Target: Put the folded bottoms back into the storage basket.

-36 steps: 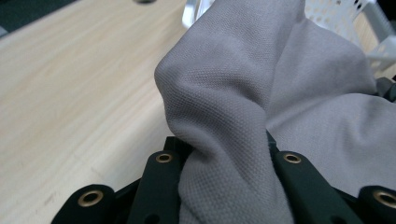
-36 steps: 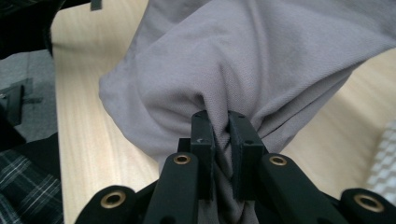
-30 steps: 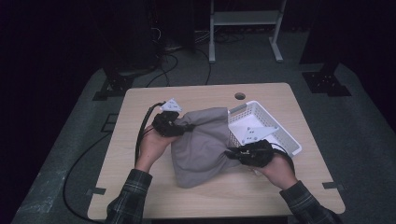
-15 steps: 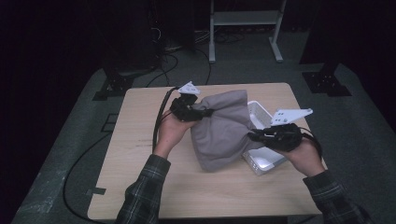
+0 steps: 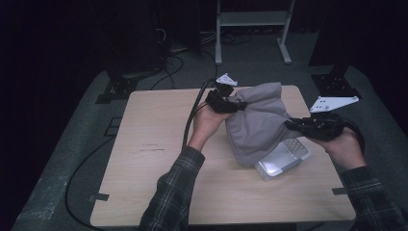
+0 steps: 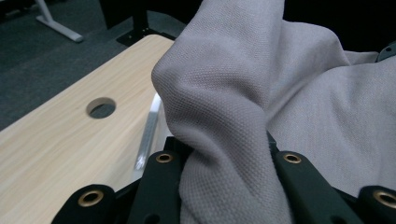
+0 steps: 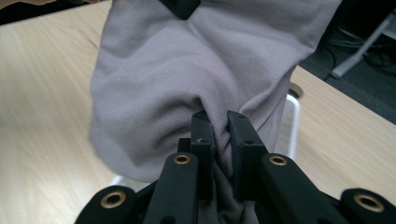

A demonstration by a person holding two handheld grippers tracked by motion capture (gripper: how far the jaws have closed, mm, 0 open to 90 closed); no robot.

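In the high view the wooden counter fills the middle of the frame, bare across its left half, with a black cable running up the person's left forearm, which wears a plaid sleeve. Just left of centre, in the upper middle of the frame, the left tongs are clamped on a bunch of the grey cloth. The left gripper view confirms this: a thick fold of the grey cloth is gathered between the two black jaws, which stand fairly narrow around it.

The cloth hangs lifted between the two hands, right of centre in the high view. Its long axis runs from the upper left, at the left tongs, down toward the right, at the right tongs, and its loose bulk sags toward the lower middle, its lower end reaching down to the counter.

Under the cloth's lower right part lies a white basket, partly covered by it, resting on the counter. Its white rim shows at the right of the right gripper view, beside a round hole in the counter.

At the right edge of the high view the right tongs pinch the cloth's right end. In the right gripper view the jaws are nearly together, with a thin pleat of cloth squeezed between them.
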